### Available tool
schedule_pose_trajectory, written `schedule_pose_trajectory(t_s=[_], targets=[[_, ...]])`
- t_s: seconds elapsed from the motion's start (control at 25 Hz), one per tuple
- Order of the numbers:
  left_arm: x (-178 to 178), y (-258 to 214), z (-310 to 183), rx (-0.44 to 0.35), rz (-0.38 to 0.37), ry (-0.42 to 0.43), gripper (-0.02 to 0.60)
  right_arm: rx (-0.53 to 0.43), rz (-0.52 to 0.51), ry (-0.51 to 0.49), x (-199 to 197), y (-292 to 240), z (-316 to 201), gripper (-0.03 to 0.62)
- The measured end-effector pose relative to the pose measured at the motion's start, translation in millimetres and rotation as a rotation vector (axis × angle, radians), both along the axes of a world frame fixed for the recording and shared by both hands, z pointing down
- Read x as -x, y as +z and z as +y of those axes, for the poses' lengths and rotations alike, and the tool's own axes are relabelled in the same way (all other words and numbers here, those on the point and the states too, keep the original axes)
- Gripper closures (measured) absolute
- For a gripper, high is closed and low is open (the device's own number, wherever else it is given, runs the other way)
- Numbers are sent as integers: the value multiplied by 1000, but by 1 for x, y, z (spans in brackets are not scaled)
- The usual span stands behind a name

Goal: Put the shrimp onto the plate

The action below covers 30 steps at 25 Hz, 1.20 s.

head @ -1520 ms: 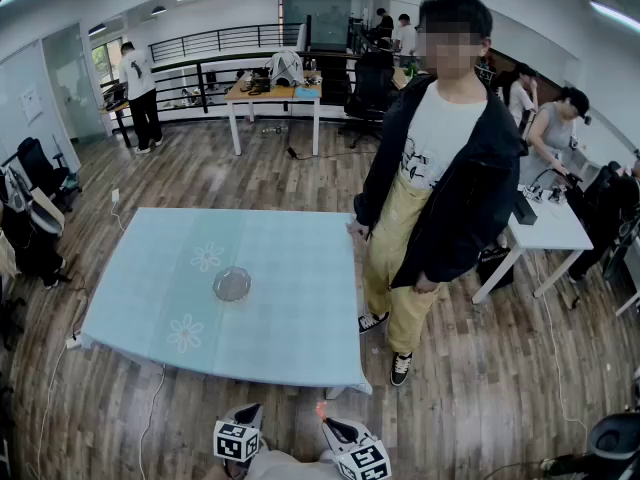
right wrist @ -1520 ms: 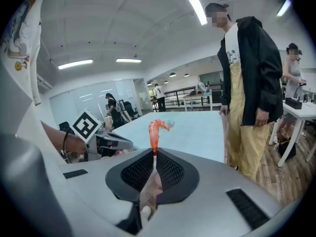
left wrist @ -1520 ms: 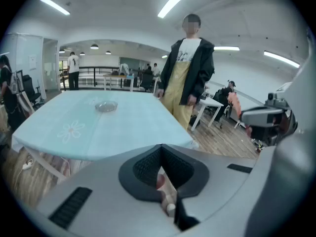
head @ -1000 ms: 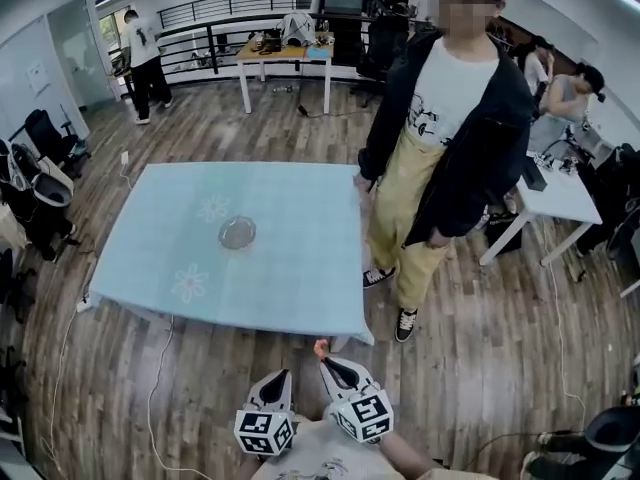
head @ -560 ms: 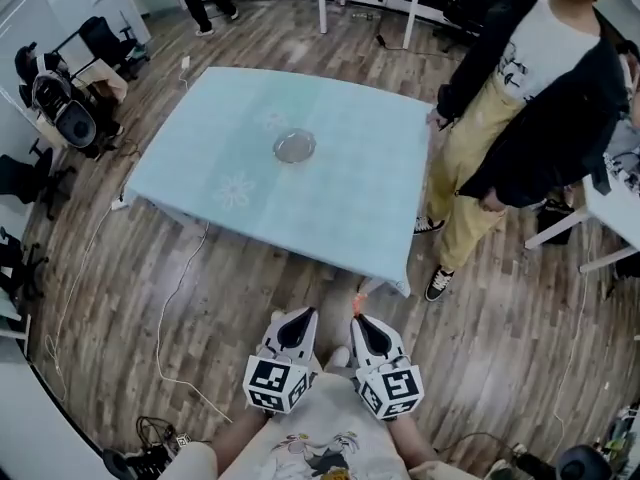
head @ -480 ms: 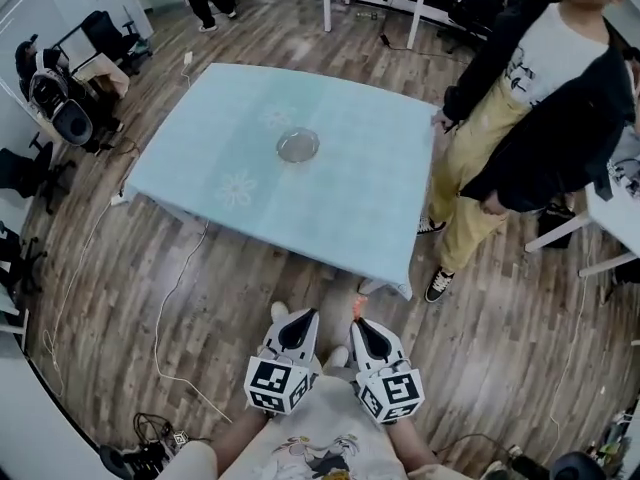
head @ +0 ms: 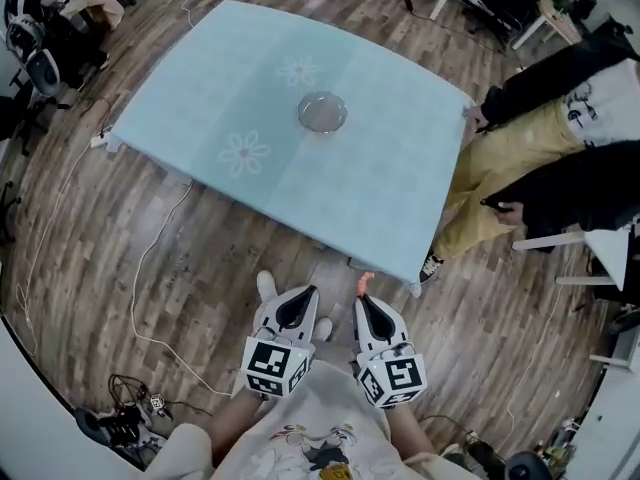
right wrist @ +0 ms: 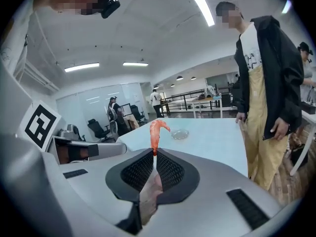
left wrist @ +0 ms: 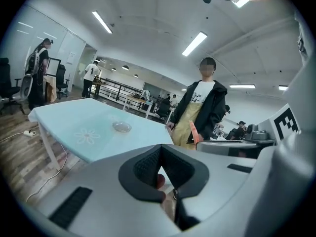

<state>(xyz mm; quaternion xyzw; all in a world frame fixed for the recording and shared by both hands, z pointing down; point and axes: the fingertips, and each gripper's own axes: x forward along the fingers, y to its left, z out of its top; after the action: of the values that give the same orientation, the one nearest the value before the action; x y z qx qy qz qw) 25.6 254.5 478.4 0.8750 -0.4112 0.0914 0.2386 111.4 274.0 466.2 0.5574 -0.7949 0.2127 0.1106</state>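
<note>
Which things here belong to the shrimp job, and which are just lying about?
Job:
- orange curved shrimp, pinched in the right claw
- round clear glass plate
- light blue cloth-covered table under it

Not job:
- left claw, shut and empty
- standing person in black jacket and yellow trousers
- black office chairs

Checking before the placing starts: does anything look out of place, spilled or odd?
Nothing looks spilled or damaged. The shrimp stands upright, pinched only by one end at the jaw tips of the right gripper, which looks a thin hold. The plate sits empty on the table.
</note>
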Motion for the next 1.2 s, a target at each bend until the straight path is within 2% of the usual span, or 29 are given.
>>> schedule_pose_trajectory(t_s=[0.2, 0.36, 0.52, 0.64, 0.8, 1.04, 1.2], targets=[[40, -7, -50, 2, 26, 14, 574, 27, 6, 25, 41, 2, -59, 556], [86, -7, -80, 1, 23, 42, 574, -16, -15, 30, 89, -14, -96, 556], [128, -18, -114, -30, 29, 19, 574, -23, -30, 31, 125, -12, -127, 556], [145, -9, -127, 16, 36, -1, 574, 1, -40, 23, 142, -9, -137, 556], [149, 7, -136, 63, 45, 10, 574, -7, -16, 30, 148, -11, -148, 556], [131, -3, -157, 26, 36, 45, 574, -26, -27, 102, 119, -13, -170, 556], [120, -12, -182, 6, 26, 29, 574, -50, -29, 117, 98, -16, -191, 556]])
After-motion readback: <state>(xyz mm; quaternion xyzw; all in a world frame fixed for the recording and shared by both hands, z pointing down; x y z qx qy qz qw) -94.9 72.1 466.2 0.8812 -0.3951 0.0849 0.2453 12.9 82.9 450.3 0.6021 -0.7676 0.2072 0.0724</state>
